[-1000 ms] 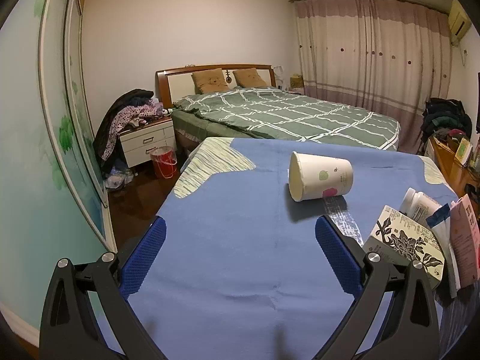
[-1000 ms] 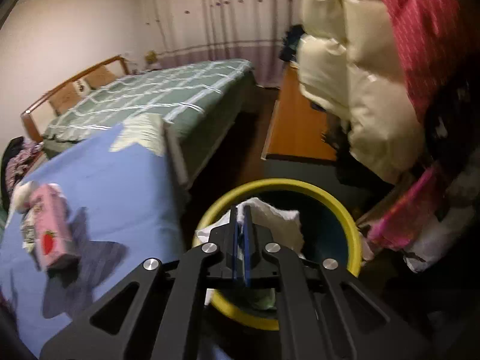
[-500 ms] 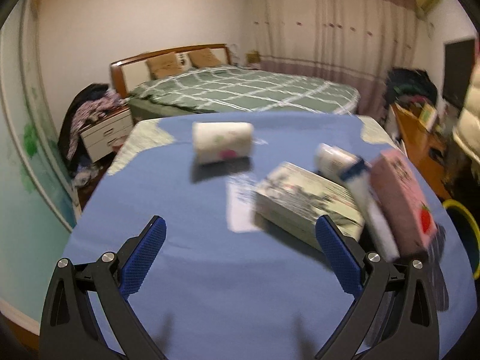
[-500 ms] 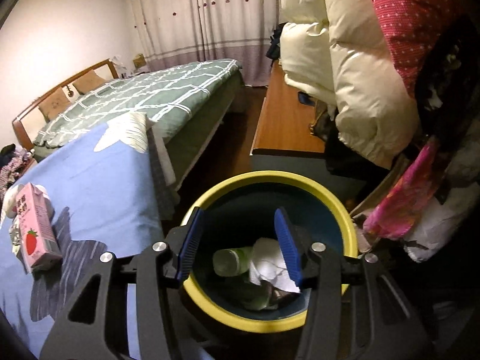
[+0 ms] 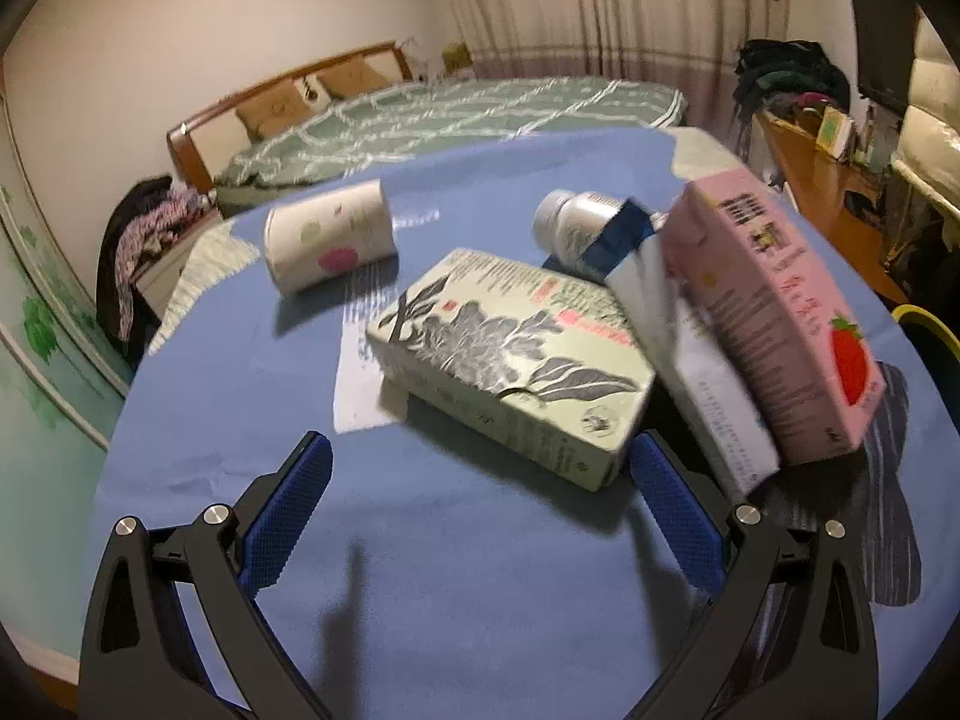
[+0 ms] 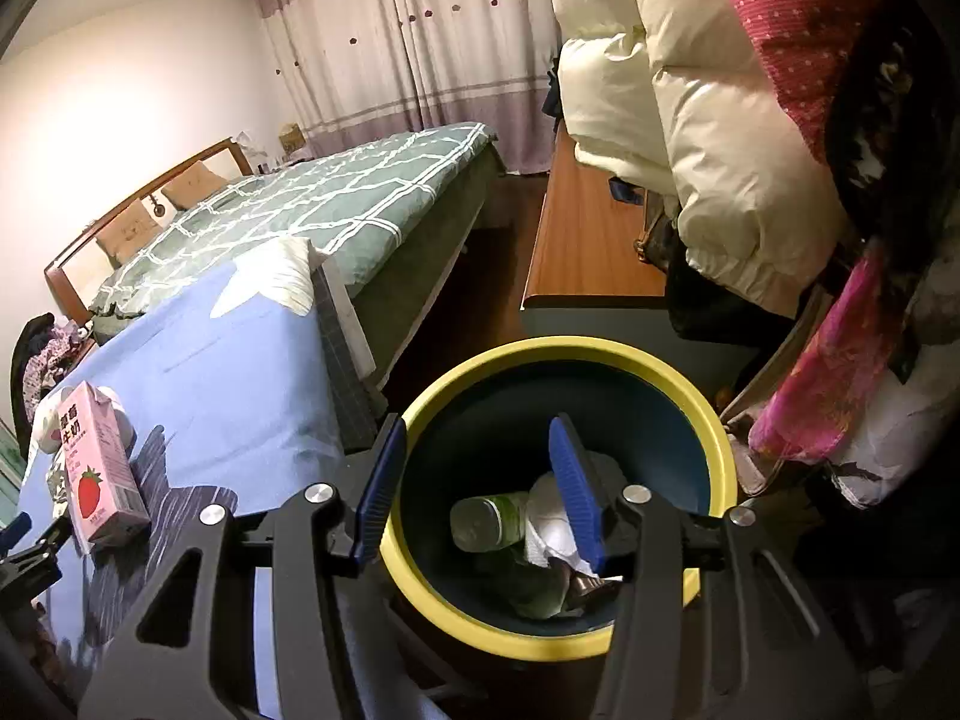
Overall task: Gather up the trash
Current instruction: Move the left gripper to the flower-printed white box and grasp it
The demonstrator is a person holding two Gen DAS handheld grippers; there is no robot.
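My left gripper [image 5: 477, 507] is open and empty, just short of a pale green box with a leaf print [image 5: 510, 360] on the blue table cloth [image 5: 420, 588]. Behind the box lie a paper cup on its side [image 5: 330, 243], a white bottle [image 5: 576, 222], a blue-and-white packet [image 5: 672, 324] and a pink strawberry milk carton [image 5: 774, 312]. My right gripper [image 6: 480, 486] is open and empty over a yellow-rimmed bin [image 6: 714, 438]. In the bin lie a plastic bottle [image 6: 489, 519] and crumpled white tissue [image 6: 549, 516]. The pink carton also shows in the right wrist view [image 6: 99, 468].
A bed with a green checked cover [image 5: 456, 114] stands behind the table. A wooden desk [image 6: 588, 240] and piled bedding and clothes [image 6: 720, 120] are beside the bin. The bin's rim also shows at the table's right edge in the left wrist view [image 5: 930, 330].
My right gripper opened and let the white tissue fall into the bin. My left gripper swung right and closer to the green box and the pink carton.
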